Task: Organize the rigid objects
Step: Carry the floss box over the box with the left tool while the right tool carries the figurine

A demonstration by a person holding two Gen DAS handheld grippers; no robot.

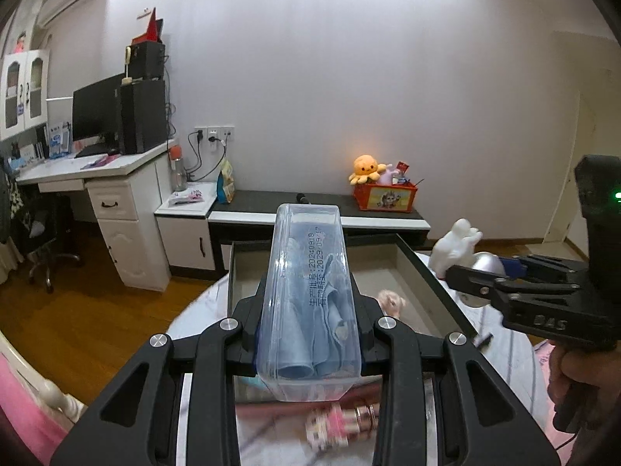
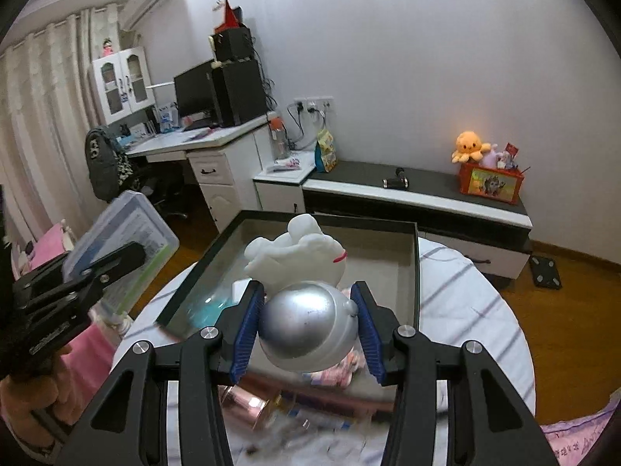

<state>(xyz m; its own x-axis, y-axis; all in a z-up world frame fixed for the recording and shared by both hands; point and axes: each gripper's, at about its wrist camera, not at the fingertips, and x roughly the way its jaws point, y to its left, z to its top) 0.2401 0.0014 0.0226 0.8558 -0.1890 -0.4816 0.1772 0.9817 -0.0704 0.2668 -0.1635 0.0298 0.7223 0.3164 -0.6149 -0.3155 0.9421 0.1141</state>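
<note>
Two hand-held grippers hang over a round table [image 2: 485, 310] covered in a pale striped cloth, each carrying something.

The left gripper [image 1: 308, 326] is clamped on a clear plastic box [image 1: 308, 291] with blue cloth folded inside. The box points away from the camera toward twelve o'clock, its far end raised above the table.

The right gripper [image 2: 306, 334] presses its blue pads [image 2: 244, 338] against the silver dome [image 2: 306, 330] at the base of a white figurine [image 2: 299, 248]. In the left view the figurine [image 1: 456, 246] sits at about three o'clock, well clear of the box.

Beyond both loads, at twelve o'clock, a shallow dark-rimmed tray [image 2: 416, 272] lies on the table. It holds a small pink toy [image 1: 392, 301], and something turquoise shows through its near wall, too blurred to name. Below the grippers, at six o'clock, blurred items lie loose on the cloth, among them a copper-coloured cylinder [image 2: 248, 404].

The step in hand looks like the carry: both items are lifted and facing the tray, neither set down. The next move probably calls for bringing each load over the tray, lowering it onto bare floor clear of the pink toy, and keeping the two grippers from crowding each other before the fingers let go.
</note>
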